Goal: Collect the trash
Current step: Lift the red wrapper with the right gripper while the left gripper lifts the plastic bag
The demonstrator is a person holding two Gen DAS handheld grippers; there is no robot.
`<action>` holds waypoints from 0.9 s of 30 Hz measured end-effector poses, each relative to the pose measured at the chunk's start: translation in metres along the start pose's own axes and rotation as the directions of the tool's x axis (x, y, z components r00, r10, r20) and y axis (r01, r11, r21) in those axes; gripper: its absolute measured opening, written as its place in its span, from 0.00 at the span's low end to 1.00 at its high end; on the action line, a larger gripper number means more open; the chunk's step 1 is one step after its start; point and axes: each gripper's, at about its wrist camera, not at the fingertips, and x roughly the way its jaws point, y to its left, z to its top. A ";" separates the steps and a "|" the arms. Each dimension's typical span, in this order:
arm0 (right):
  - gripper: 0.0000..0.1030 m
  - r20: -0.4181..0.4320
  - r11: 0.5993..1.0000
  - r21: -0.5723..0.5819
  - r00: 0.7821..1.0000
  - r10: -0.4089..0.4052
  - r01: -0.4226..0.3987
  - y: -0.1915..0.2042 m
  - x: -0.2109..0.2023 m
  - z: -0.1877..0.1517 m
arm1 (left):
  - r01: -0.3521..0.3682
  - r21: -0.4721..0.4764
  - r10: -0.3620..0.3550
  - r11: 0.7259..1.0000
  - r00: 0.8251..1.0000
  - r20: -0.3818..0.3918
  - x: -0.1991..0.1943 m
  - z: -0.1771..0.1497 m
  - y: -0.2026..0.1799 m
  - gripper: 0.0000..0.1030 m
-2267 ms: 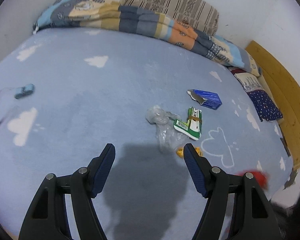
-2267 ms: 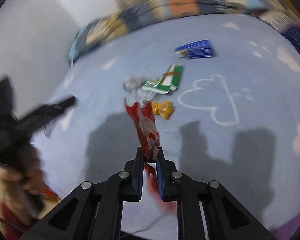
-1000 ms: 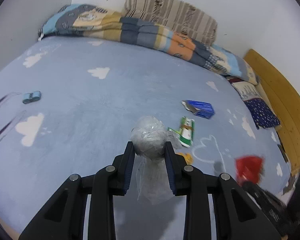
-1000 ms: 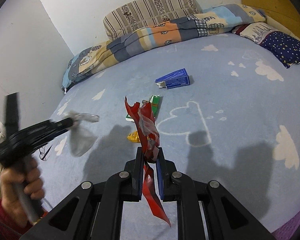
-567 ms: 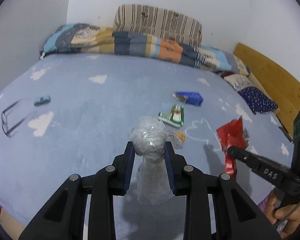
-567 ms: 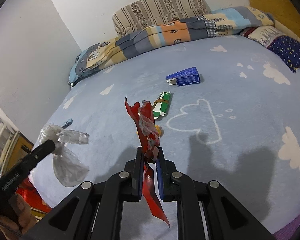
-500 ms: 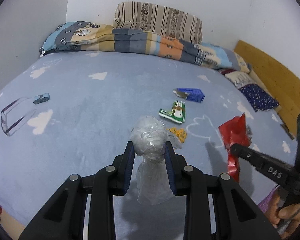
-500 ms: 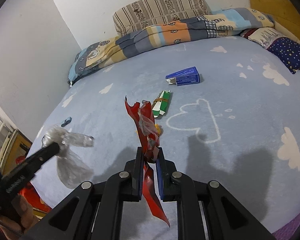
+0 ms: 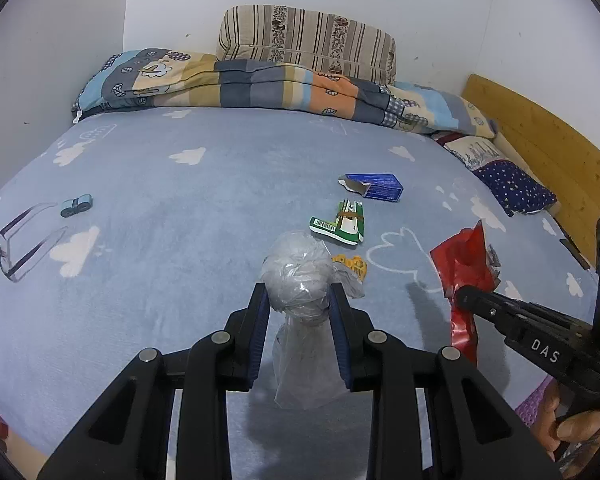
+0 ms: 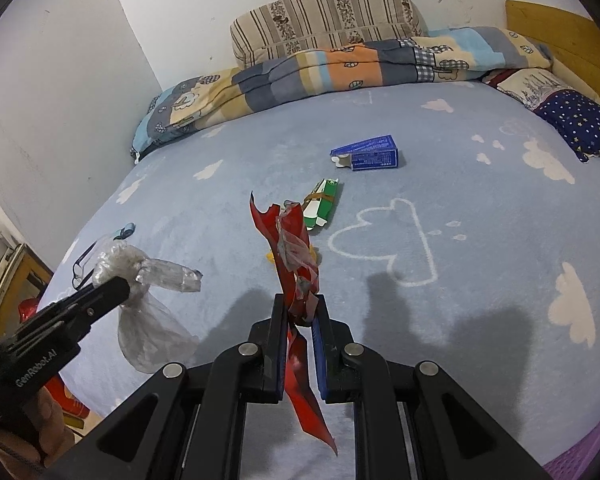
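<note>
Jaws of the left gripper [image 9: 299,300] clamp one clear bag [image 9: 300,280]; those of the right gripper [image 10: 300,320] pinch one red wrapper [image 10: 296,248], both above the bed [image 9: 180,208]. Three pieces lie on it: yellow wrapper [image 9: 354,264], green carton [image 9: 340,226], blue box [image 9: 374,187]. Only the left view shows whole glasses [image 9: 20,240]; only the right, a red thing [image 10: 28,308] beside the bed.
</note>
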 end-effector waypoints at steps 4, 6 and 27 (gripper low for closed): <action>0.11 0.002 1.000 0.002 1.000 0.001 -0.001 -0.001 -0.002 0.000 | -0.001 0.005 0.001 1.000 1.000 0.000 0.001 -0.001 0.000 0.28; 0.11 0.002 1.000 0.002 1.000 0.001 -0.001 -0.001 -0.002 0.000 | 0.000 0.005 0.000 1.000 1.000 -0.002 0.002 -0.002 0.001 0.28; 0.11 0.013 1.000 0.012 1.000 0.001 -0.001 -0.006 -0.010 -0.001 | 0.014 0.028 -0.014 1.000 1.000 -0.008 0.005 -0.001 -0.006 0.28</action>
